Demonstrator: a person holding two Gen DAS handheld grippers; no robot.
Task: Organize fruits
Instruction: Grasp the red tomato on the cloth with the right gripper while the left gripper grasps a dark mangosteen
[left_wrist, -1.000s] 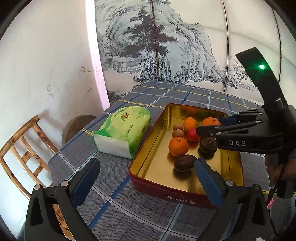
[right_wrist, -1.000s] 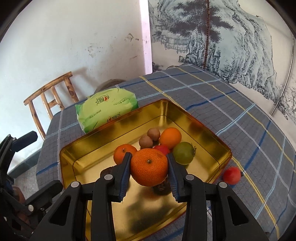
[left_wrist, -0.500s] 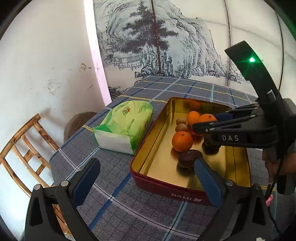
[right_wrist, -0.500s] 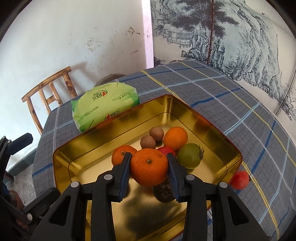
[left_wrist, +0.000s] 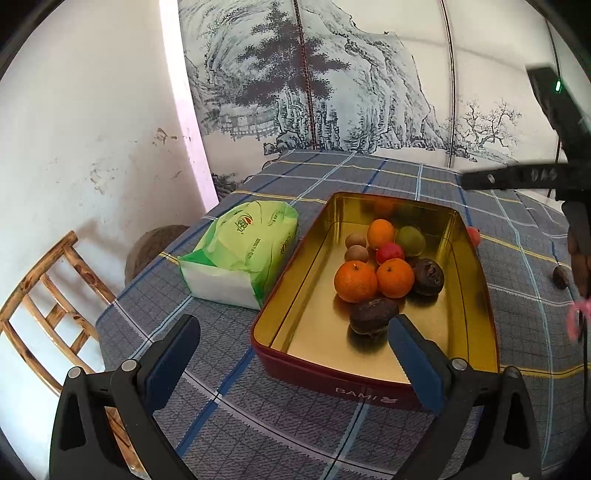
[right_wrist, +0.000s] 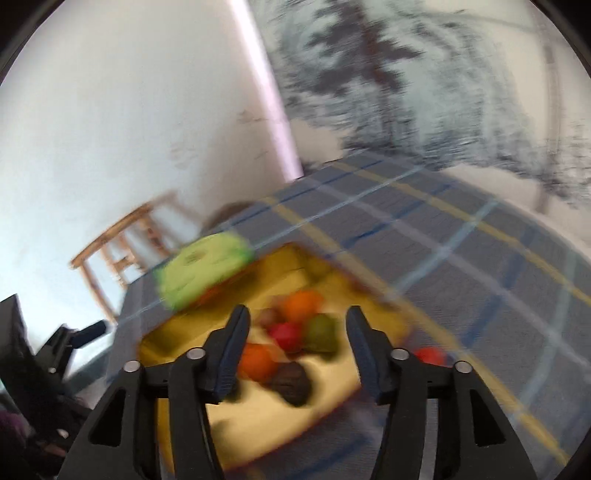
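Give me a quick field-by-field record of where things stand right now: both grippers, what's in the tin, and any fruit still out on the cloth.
left gripper: jaws open, empty, short of the tin's near end
right gripper: jaws open, empty, view motion-blurred
tin: gold inside, red outside, on the checked tablecloth
fruit in tin: three oranges, red fruit, green fruit, two small brown ones, two dark ones
fruit outside tin: red one by the right wall; dark one further right
tissue pack: left of tin
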